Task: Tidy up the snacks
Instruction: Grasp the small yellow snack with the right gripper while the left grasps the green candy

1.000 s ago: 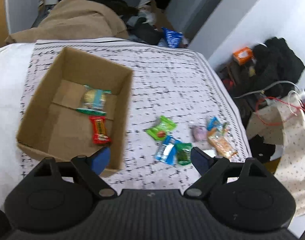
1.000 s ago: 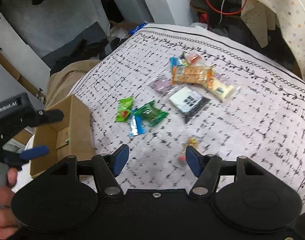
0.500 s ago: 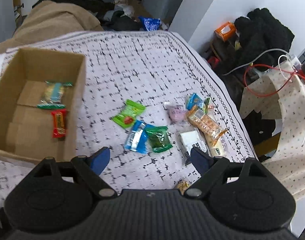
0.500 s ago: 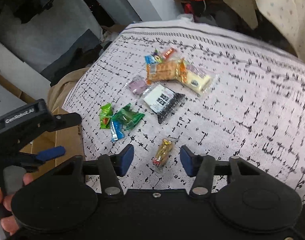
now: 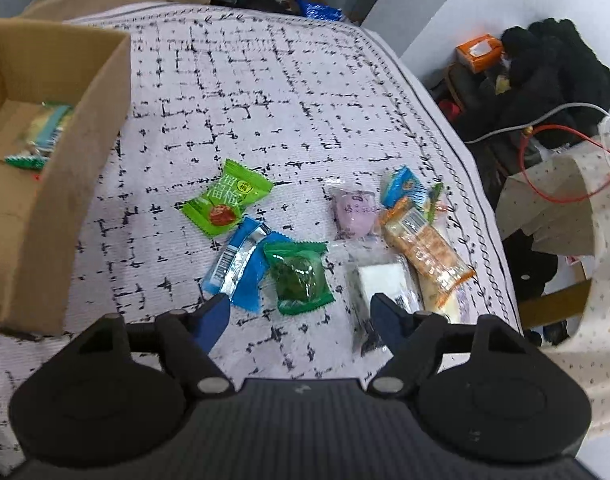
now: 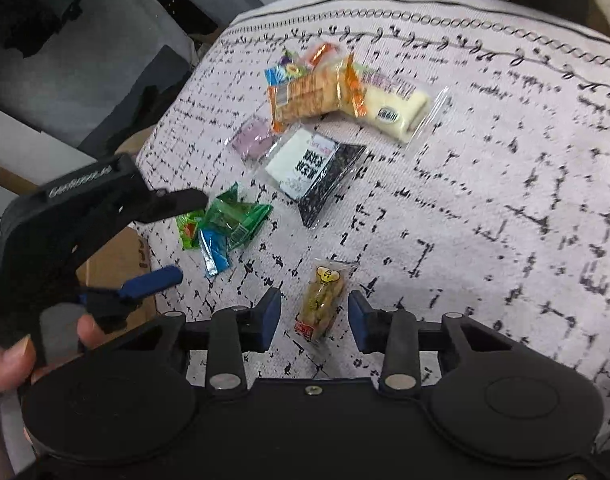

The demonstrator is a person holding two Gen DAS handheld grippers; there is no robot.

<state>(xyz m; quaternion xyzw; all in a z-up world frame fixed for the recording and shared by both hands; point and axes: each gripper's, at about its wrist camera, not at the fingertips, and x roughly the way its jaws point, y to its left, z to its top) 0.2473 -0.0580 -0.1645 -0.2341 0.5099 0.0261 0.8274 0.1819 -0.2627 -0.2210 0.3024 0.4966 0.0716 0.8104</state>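
Right gripper: low centre of its frame, jaws closing either side of the yellow snack packet, pads not yet pressing.
Left gripper: jaws closing, nothing gripped, just below the dark green packet.
Loose snacks: some nine packets on the patterned cloth, mid-frame.
Cardboard box: upper left, at least one packet inside; most sorting remains.

black hand-held gripper, blue pads, silver screws
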